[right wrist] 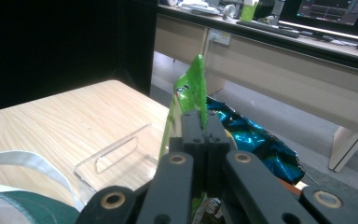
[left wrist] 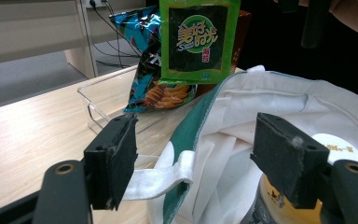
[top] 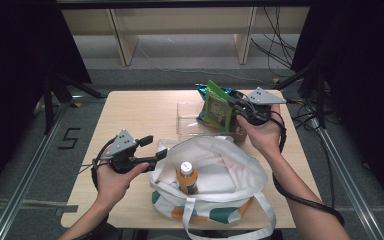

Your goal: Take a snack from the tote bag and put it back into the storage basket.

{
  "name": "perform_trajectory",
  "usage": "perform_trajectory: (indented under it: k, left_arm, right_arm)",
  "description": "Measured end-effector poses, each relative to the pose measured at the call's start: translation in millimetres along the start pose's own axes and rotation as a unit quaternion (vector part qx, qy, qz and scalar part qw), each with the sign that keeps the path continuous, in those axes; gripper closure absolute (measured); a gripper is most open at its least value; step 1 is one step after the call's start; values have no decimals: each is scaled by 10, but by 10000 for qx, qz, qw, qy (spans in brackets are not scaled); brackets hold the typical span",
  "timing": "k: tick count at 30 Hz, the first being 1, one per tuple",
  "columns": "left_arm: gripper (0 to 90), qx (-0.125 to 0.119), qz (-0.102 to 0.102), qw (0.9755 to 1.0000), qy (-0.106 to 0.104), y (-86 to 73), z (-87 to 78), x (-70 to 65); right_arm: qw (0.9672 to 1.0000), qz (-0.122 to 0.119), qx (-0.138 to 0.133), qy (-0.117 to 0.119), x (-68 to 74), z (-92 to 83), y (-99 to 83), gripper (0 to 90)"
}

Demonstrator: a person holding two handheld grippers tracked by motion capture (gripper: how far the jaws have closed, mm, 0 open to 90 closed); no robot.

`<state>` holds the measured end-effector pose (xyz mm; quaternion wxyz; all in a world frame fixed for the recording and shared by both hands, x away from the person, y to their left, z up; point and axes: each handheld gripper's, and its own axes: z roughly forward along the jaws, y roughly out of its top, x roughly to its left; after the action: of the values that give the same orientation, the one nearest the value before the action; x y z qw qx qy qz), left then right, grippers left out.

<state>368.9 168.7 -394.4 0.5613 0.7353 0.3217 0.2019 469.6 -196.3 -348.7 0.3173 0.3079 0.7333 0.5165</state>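
High view: the left gripper [top: 152, 147] sits at the left rim of the white cloth tote bag with green and orange patches [top: 230, 167], its jaws spread wide and gripping nothing. In the left gripper view the bag's green-edged rim and a white strap lie between those open jaws, with no pad pressing on them. Just inside the bag, close to that claw, stands an amber drink bottle with a white cap [top: 187, 176], upright.

Beyond the bag's far edge rests a clear plastic tray [top: 187, 122]. Just right of it, the right gripper [top: 235, 106] has its jaws pressed together on the flat green seaweed snack packet [top: 217, 107], lifting it clear of the table above the tray's right end. The packet is glossy bright green with a dark square panel, a round green logo and a serrated top edge, seen edge-on in the right gripper view. Right behind it, a crumpled teal chip bag [right wrist: 256, 140] leans against the tray.
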Motion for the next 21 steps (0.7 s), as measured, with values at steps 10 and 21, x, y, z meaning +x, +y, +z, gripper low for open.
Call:
perform_trajectory:
  k: [10,21]
  left_arm:
    - [296,17,3,10000,-1,-7,5,3]
    - [297,-7,-10,10000,-4,-7,0,2]
  right_arm:
    - [9995,-265,-65,-149,36,63,0,900]
    - [9984,-472,-83,-290,78,102,-11,900]
